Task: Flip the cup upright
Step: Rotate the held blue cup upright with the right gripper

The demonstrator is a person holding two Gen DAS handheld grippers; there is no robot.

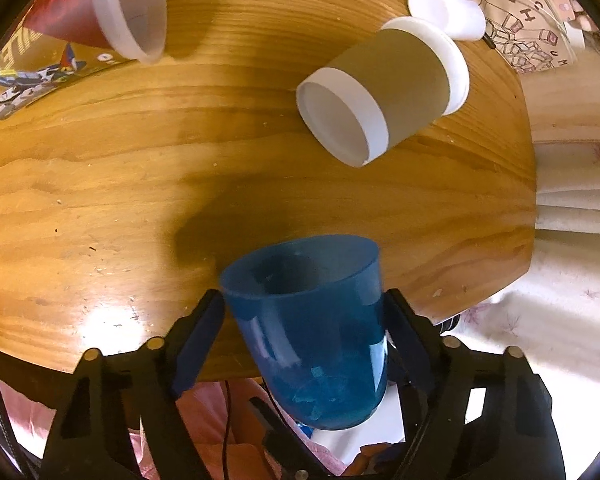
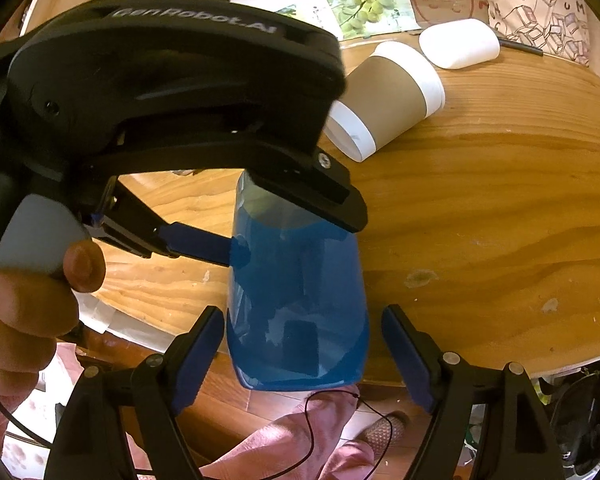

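Cup (image 1: 306,332) clamped in left hand-held gripper (image 1: 305,308), right hand-held gripper (image 2: 303,334) open around it, clear tub (image 1: 130,8) only in left view.

the black left gripper body (image 2: 172,80) hides part of the translucent blue plastic cup's (image 2: 296,292) top and the brown-sleeved white paper cup's (image 2: 388,96) end.

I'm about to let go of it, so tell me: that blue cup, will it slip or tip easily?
The blue cup looks glossy and smooth, so it may slip between the left gripper pads. It looks thin, translucent and empty, so probably light. Its taper toward a narrower, rounded base suggests it could tip if set down tilted.
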